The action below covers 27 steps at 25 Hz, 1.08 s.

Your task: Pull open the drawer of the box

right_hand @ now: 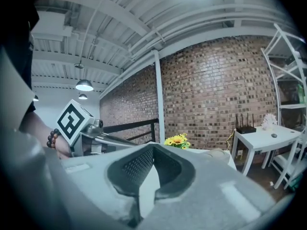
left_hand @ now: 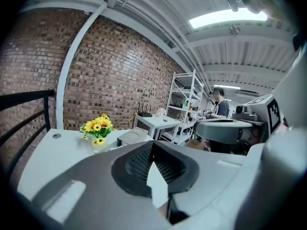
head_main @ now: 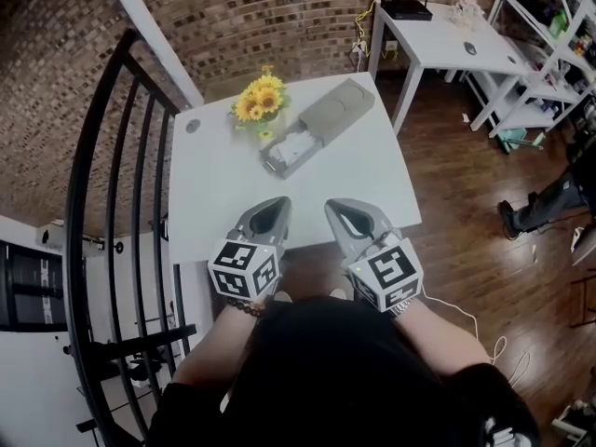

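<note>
Person's dark top (head_main: 345, 371), filling the bottom of the head view. Left gripper (head_main: 279, 201): jaws pressed together, nothing between them, held over the near edge of the white table (head_main: 209, 189). Right gripper (head_main: 333, 204): jaws likewise closed and empty, just beside the left. Grey box (head_main: 337, 105): lying aslant at the table's far side, well apart from both grippers. White drawer (head_main: 291, 149): drawn out of the box's near-left end. Sunflowers (head_main: 259, 99): just left of the box.
</note>
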### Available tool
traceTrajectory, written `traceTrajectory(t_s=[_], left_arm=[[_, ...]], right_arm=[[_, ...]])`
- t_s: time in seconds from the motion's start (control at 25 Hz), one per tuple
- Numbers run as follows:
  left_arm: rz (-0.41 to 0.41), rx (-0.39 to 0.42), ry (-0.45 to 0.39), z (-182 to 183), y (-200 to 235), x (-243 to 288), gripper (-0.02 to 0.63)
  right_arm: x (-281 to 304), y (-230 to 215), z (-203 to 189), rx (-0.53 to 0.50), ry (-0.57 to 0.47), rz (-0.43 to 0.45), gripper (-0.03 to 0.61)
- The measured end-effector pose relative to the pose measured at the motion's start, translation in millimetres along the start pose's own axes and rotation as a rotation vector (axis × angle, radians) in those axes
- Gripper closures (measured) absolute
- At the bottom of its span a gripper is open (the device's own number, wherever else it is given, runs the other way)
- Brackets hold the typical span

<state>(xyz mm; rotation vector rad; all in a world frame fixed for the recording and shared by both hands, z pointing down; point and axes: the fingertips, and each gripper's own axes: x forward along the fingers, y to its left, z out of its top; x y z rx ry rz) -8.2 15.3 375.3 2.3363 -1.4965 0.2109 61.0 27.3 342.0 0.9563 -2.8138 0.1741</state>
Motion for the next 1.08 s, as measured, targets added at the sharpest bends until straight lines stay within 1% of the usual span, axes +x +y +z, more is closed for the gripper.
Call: traceTrajectory(t_s=[0.2, 0.44, 0.84, 1.08], left_arm=[[-0.041, 0.038, 0.005, 2, -3, -10, 0.598], [-0.077, 0.072, -0.002, 7, 6, -30, 0.598], [-0.134, 0.067, -0.004, 2, 21, -49, 0.598], [-0.148, 0.066, -0.002, 1, 29, -57, 0.598]], right_arm=[[7, 12, 9, -0.016, -0.019, -0.019, 0.589], [16, 39, 12, -0.02, -0.019, -0.044, 0.589], [26, 66, 11, -0.038, 0.007, -0.097, 0.589], [33, 78, 13, -0.044, 0.015, -0.112, 0.589]])
